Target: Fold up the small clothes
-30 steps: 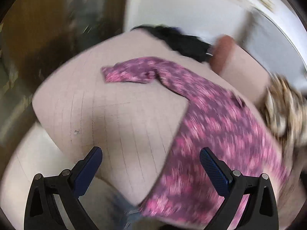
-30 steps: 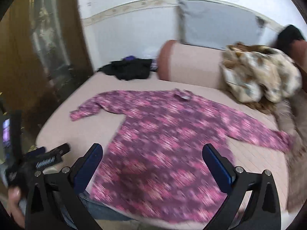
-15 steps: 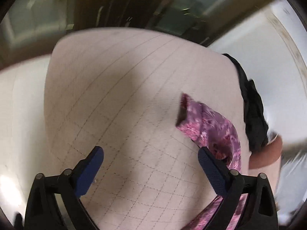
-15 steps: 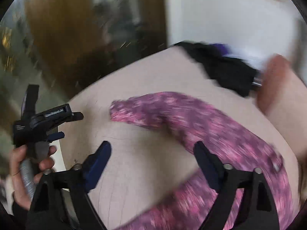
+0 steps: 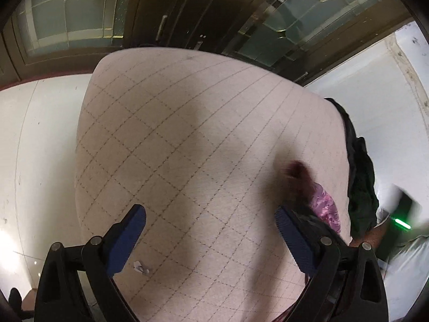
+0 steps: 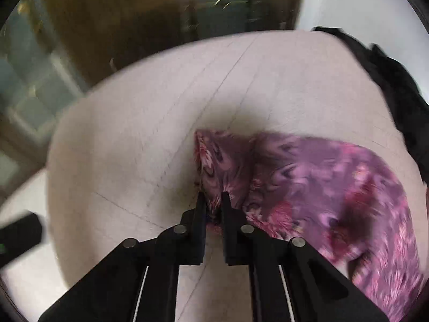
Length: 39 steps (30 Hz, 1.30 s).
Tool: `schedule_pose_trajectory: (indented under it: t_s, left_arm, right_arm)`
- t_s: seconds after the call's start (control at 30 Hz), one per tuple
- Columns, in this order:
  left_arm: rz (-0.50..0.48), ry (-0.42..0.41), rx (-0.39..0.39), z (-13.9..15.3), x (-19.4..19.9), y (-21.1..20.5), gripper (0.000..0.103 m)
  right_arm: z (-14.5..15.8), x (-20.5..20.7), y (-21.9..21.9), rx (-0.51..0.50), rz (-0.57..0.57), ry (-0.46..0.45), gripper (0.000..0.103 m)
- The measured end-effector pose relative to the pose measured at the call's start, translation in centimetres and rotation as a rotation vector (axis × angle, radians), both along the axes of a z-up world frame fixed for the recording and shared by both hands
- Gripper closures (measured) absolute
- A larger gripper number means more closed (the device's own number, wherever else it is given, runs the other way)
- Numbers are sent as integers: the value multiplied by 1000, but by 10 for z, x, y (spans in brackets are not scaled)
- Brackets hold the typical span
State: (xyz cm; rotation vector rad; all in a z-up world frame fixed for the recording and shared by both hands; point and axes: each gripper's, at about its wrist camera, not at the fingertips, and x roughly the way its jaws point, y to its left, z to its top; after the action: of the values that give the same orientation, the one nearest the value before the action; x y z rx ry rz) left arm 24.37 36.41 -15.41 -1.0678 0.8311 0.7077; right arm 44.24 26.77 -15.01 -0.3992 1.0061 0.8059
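1. Right tongs [image 6: 213, 201]: pressed nearly together, pinching the cuff end of the pink-purple shirt [image 6: 321, 182]. The sleeve bunches just past the tips; the rest of the garment trails off to the right across the bed [image 6: 139, 139].
2. Left tongs [image 5: 209, 230]: spread wide, holding nothing, hovering over bare quilted cover near the bed's near edge. Only a scrap of the shirt [image 5: 324, 209] shows beside the right-hand pad, blurred.
3. Step in hand, as I read it: carrying the sleeve inward over the body for the first fold. To do it well, keep the pinch firm on the cuff, lift only enough to clear the cover, and lay the sleeve straight across so it doesn't twist. The free tongs could pin the shoulder line as a hinge.
4. A small white scrap [image 5: 140, 267] lies on the cover near the left pad; harmless, not in the fold path.
5. Open room: a wide stretch of bare bed to the left of the sleeve, running to the bed's rounded left corner.
6. Far edge: dark clothing [image 6: 396, 86] is heaped along the far right edge of the bed; keep the fold short of it. Beyond the bed, wooden glazed doors [image 5: 308, 26], well apart.
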Motion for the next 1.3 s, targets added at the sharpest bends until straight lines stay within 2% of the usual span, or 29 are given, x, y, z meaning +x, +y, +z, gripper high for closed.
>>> schedule_pose_trajectory:
  t_s: [0.1, 0.23, 0.3, 0.37, 0.4, 0.47, 0.57, 0.7, 0.73, 0.8, 0.83, 0.9, 0.93, 0.97, 1.0, 1.03, 1.07, 1.1, 1.17, 1.27, 1.3]
  left_arm:
    - [-63, -89, 11, 11, 6, -11, 4]
    - [-341, -209, -6, 26, 42, -58, 4]
    - [-473, -261, -50, 27, 58, -90, 4]
    - [-586, -296, -84, 28, 70, -128, 4]
    - [-640, -302, -87, 28, 75, -148, 4]
    - [-780, -298, -82, 28, 87, -194, 4]
    - [-945, -278, -70, 22, 98, -253, 4]
    - [-1038, -233, -42, 11, 102, -294, 4]
    - [-1048, -223, -46, 9, 104, -297, 4]
    - [-1031, -196, -64, 9, 114, -295, 4]
    - [-1014, -190, -66, 10, 120, -290, 4]
    - [-974, -143, -30, 14, 139, -283, 4]
    - [-956, -115, -9, 12, 147, -281, 4]
    - [-945, -87, 13, 12, 160, -280, 4]
    - [-945, -68, 25, 10, 170, -280, 4]
    - [-944, -42, 30, 7, 182, -281, 6]
    - [-941, -21, 23, 0, 189, -273, 7]
    - [-943, -13, 9, -5, 194, -263, 10]
    - [-949, -13, -20, -20, 199, -263, 17]
    - [-911, 12, -72, -47, 201, -257, 26]
    - [-899, 17, -108, -55, 201, -252, 29]
  right_arm:
    - [62, -11, -57, 149, -87, -28, 95]
    - [139, -36, -167, 396, -259, -81, 94]
    - [166, -59, -241, 523, -390, -110, 94]
    - [175, -80, -314, 630, -550, -113, 94]
    - [172, -97, -353, 688, -645, -118, 94]
    - [153, -128, -408, 716, -808, -130, 94]
    - [90, -168, -464, 692, -991, -76, 94]
    - [7, -190, -490, 604, -1091, 44, 94]
    - [-6, -192, -496, 600, -1108, 77, 94]
    - [-24, -205, -514, 617, -1116, 119, 94]
    - [-28, -208, -519, 606, -1112, 106, 93]
    - [-29, -216, -534, 527, -1106, 111, 84]
    - [-29, -223, -544, 542, -1101, 112, 83]
    - [-25, -232, -553, 552, -1095, 85, 77]
    - [-18, -238, -560, 536, -1098, 47, 59]
    - [-10, -243, -564, 520, -1099, 6, 47]
    - [-4, -242, -568, 512, -1095, -19, 28]
    - [3, -238, -573, 499, -1087, -35, 23]
    - [2, -218, -578, 479, -1060, 2, 23]
    - [-20, -176, -570, 420, -955, 104, 24]
    - [-29, -168, -565, 394, -932, 123, 27]
